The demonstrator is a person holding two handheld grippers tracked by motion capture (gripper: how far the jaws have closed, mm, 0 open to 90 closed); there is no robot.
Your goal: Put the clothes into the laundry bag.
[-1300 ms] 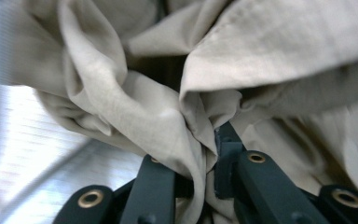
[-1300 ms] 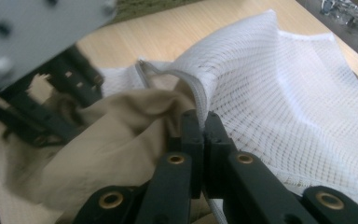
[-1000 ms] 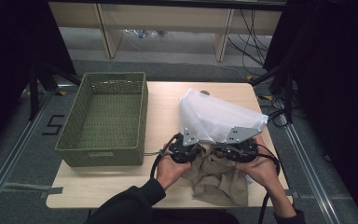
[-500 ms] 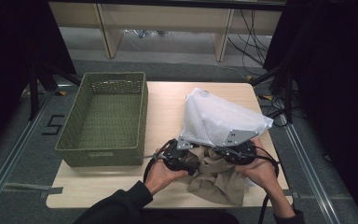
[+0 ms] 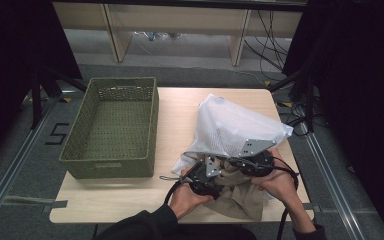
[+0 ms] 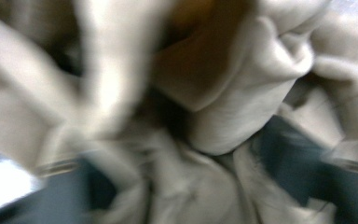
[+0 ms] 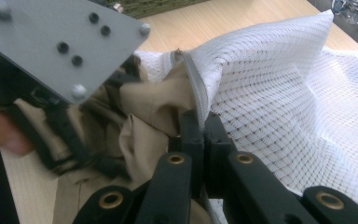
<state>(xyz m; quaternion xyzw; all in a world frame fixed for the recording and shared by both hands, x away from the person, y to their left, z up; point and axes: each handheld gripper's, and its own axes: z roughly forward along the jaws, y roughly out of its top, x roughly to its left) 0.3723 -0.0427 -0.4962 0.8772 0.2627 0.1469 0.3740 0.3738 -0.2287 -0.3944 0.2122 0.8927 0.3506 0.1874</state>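
Beige garment (image 5: 232, 192) partly inside the white mesh laundry bag (image 5: 232, 127); most remains outside. Right tongs (image 7: 204, 122) clamp the bag's zipper edge; left tongs (image 5: 211, 178), part-open after narrowing, sit in the cloth.

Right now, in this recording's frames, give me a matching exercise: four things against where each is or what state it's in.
Things:
1. green basket
2. white mesh bag
3. beige cloth
4. right gripper

Places or states:
A. bunched at the bag's mouth
B. jaws shut on the bag's zip edge
C. empty, left on the table
D. lying right of the basket

Pairs: 1-C, 2-D, 3-A, 4-B
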